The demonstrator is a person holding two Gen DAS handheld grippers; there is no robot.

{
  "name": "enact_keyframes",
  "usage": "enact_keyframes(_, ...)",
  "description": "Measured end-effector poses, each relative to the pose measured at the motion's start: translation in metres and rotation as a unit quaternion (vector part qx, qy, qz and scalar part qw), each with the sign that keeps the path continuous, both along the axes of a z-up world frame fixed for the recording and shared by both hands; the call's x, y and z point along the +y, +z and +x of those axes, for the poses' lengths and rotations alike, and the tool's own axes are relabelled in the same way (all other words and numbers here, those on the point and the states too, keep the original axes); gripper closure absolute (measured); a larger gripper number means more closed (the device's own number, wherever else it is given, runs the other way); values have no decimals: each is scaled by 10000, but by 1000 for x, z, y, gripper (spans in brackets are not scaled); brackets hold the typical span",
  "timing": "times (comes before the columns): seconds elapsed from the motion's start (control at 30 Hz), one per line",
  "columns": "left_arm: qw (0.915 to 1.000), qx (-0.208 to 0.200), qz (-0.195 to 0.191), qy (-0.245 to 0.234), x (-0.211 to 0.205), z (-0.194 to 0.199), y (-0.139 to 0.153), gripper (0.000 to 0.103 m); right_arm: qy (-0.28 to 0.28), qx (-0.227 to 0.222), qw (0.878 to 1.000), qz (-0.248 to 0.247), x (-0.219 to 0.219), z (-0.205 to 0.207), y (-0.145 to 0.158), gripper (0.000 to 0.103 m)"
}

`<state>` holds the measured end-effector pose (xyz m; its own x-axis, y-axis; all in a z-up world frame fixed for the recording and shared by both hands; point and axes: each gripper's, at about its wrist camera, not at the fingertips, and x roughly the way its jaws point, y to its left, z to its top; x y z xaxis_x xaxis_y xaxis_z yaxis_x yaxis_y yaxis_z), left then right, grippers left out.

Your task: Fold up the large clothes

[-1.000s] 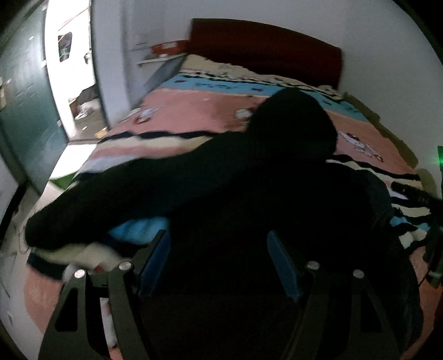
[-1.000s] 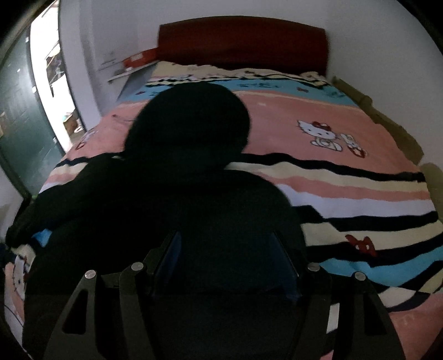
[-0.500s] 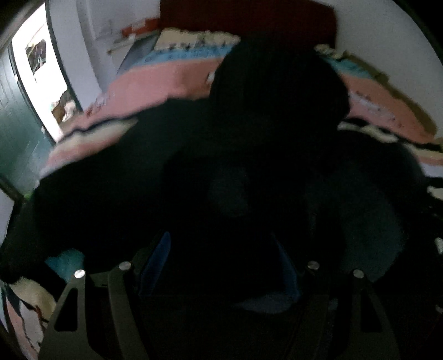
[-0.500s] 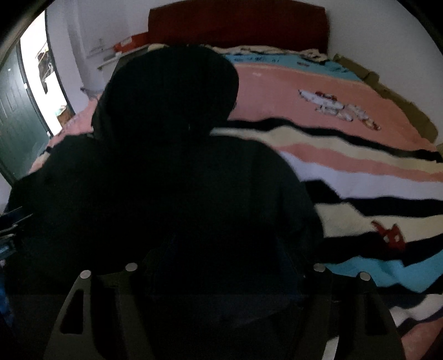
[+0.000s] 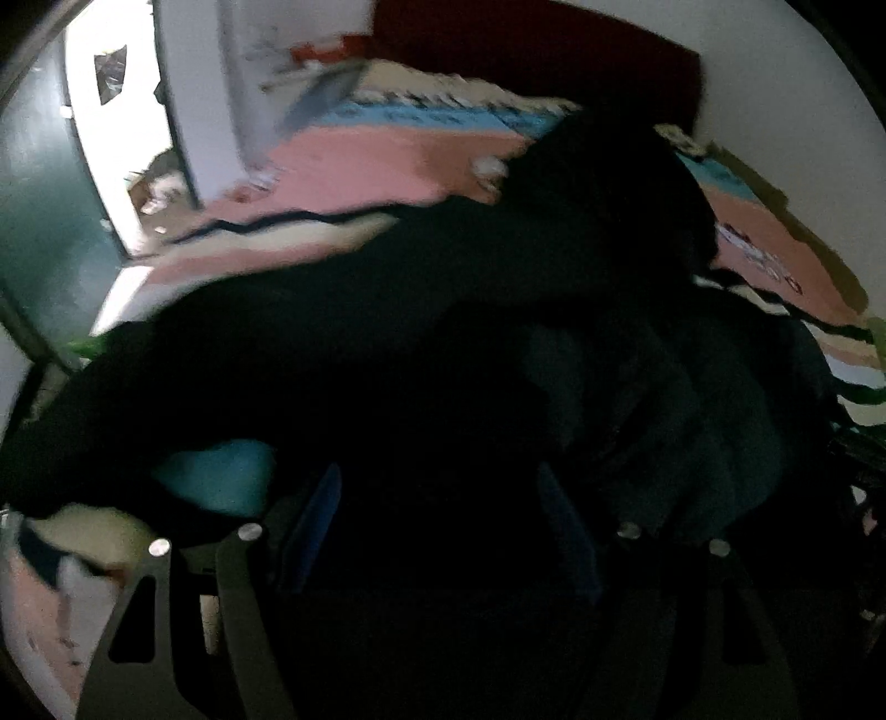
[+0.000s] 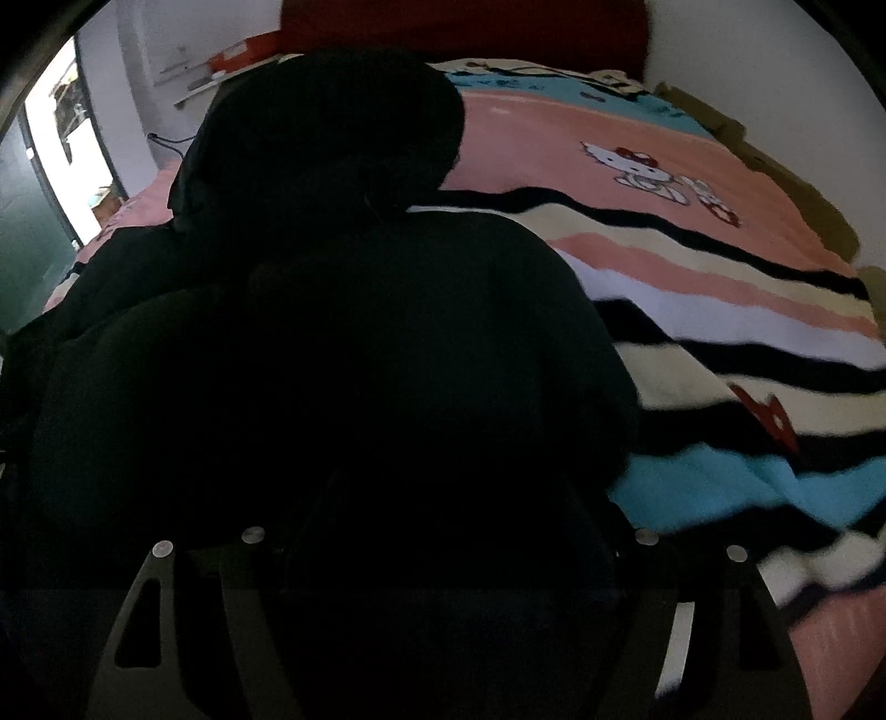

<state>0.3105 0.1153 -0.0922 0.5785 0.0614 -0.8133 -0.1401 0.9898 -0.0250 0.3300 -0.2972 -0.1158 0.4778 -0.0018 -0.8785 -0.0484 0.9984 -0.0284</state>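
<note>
A large black hooded garment (image 5: 443, 332) lies spread on the bed, its hood (image 5: 609, 194) toward the headboard and one sleeve (image 5: 166, 387) reaching left. My left gripper (image 5: 440, 526) hangs just over its lower part, blue pads (image 5: 315, 526) wide apart and open, dark cloth showing between them. In the right wrist view the same garment (image 6: 360, 332) and hood (image 6: 332, 127) fill the left half. My right gripper (image 6: 454, 515) is low over the cloth with its jaws opening. Its fingers are nearly lost in the dark, with black fabric in the gap.
A striped pink, blue, cream and black blanket (image 6: 692, 277) with a cartoon cat covers the bed up to a dark red headboard (image 6: 459, 27). A wall shelf (image 5: 326, 83) and a green door (image 5: 33, 232) beside a bright doorway stand at the left.
Both grippers have sunk closer to the garment. The left view swung toward the hood and back. The right gripper's jaws have spread wider.
</note>
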Motion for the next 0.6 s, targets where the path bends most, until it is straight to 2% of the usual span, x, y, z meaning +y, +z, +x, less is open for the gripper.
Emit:
enact_keyframes(0.13, 9991, -90, -217, 341, 58, -38, 13, 31, -86, -34, 9999, -39, 5, -27, 19, 28)
enact_keyframes(0.3, 9928, -16, -615, 1032, 155, -88, 10, 31, -55, -228, 9997, -4, 22, -65, 45, 28)
enact_keyframes(0.4, 9885, 37, -598, 1390, 201, -115, 5, 31, 1, -297, 9996, -2, 35, -87, 56, 28)
enact_keyframes(0.5, 9817, -7, -786, 1732, 246, -136, 1, 31, 92, -348, 9993, -23, 47, -106, 62, 28)
enact_keyframes(0.6, 9678, -101, -1273, 2171, 295, -154, -6, 31, 142, -398, 9991, 17, 53, -122, 68, 28)
